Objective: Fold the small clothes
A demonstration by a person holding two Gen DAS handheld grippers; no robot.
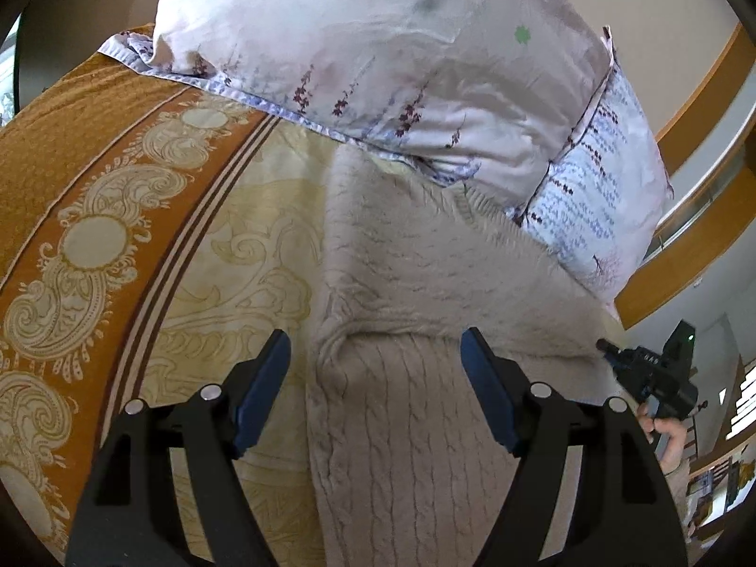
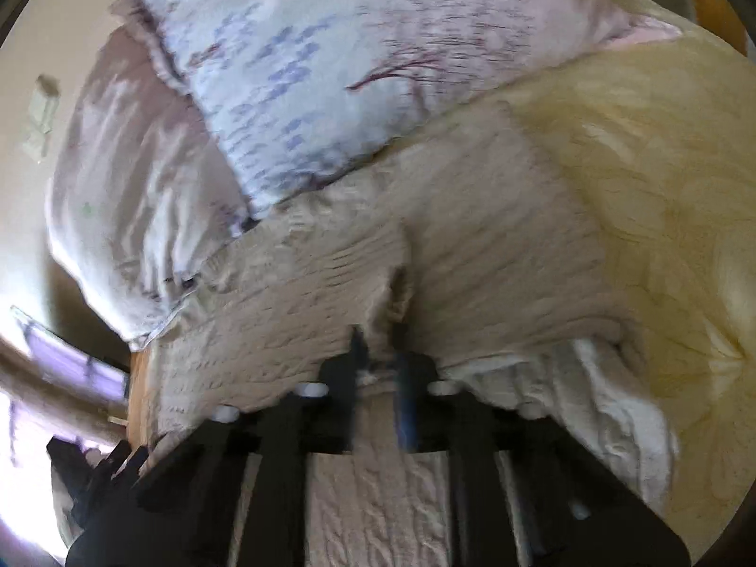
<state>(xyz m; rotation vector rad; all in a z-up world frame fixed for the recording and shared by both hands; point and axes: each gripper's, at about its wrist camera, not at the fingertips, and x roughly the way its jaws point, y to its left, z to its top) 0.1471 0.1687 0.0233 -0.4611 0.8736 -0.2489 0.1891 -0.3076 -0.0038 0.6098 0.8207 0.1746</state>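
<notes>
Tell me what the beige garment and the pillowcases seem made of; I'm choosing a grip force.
The beige garment looks like a soft, thick knit, probably wool or acrylic: cable-stitch ridges and a fuzzy matte surface show. The pillowcases look like thin, smooth woven fabric, perhaps cotton sateen or polyester: fine creases, faint sheen, printed flowers. The right gripper is shut on the knit; the left gripper is open.

Cream cable-knit sweater [image 1: 425,283], apparently partly folded, against pillows.

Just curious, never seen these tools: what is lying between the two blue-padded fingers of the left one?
In the left wrist view, the open left hand-held gripper straddles a folded part of the cream cable-knit sweater, not touching it.
</notes>
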